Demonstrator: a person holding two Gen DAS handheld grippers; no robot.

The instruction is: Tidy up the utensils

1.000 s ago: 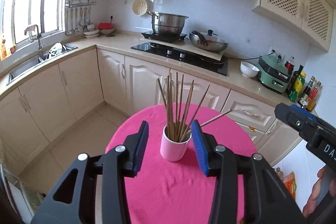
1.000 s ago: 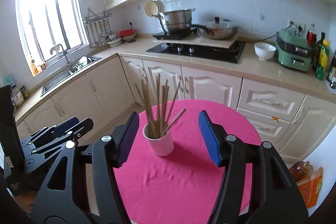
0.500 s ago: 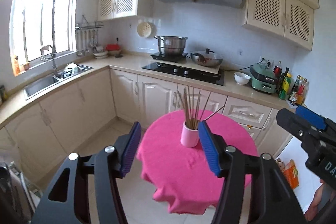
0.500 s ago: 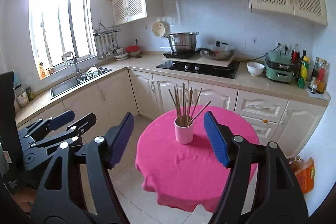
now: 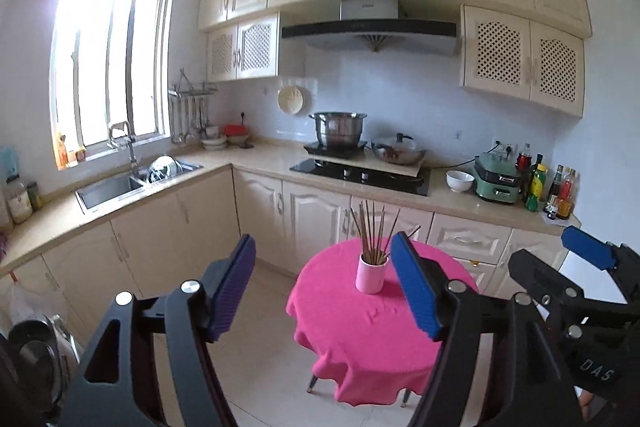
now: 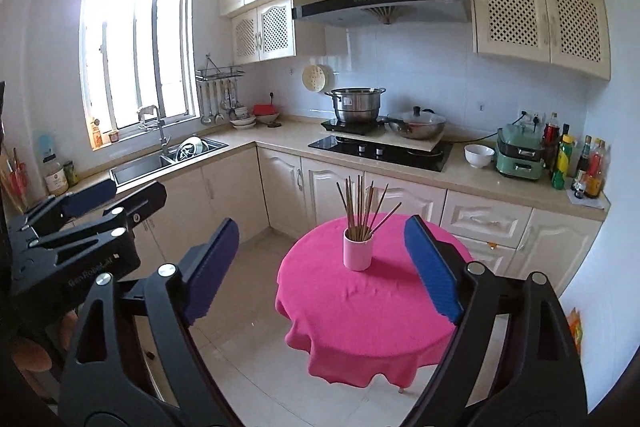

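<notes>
A pink cup point(image 5: 371, 277) full of several wooden chopsticks point(image 5: 372, 233) stands on a round table with a pink cloth point(image 5: 360, 331). The cup also shows in the right wrist view point(image 6: 357, 253), with the chopsticks point(image 6: 362, 205) upright in it on the pink cloth point(image 6: 368, 311). My left gripper point(image 5: 324, 285) is open and empty, well back from the table. My right gripper point(image 6: 320, 269) is open and empty, also well back. The right gripper shows at the right edge of the left wrist view point(image 5: 576, 279), and the left gripper shows at the left of the right wrist view point(image 6: 80, 223).
An L-shaped kitchen counter point(image 6: 460, 175) runs behind the table with a hob, a steel pot point(image 6: 356, 105), a wok point(image 6: 418, 125), a white bowl point(image 6: 479, 155), a green appliance and bottles. A sink point(image 6: 160, 163) sits under the window. Tiled floor point(image 6: 248, 327) lies left of the table.
Both grippers have pulled far back and up from the cup. The table and cup look much smaller now. Both grippers stay open and empty.
</notes>
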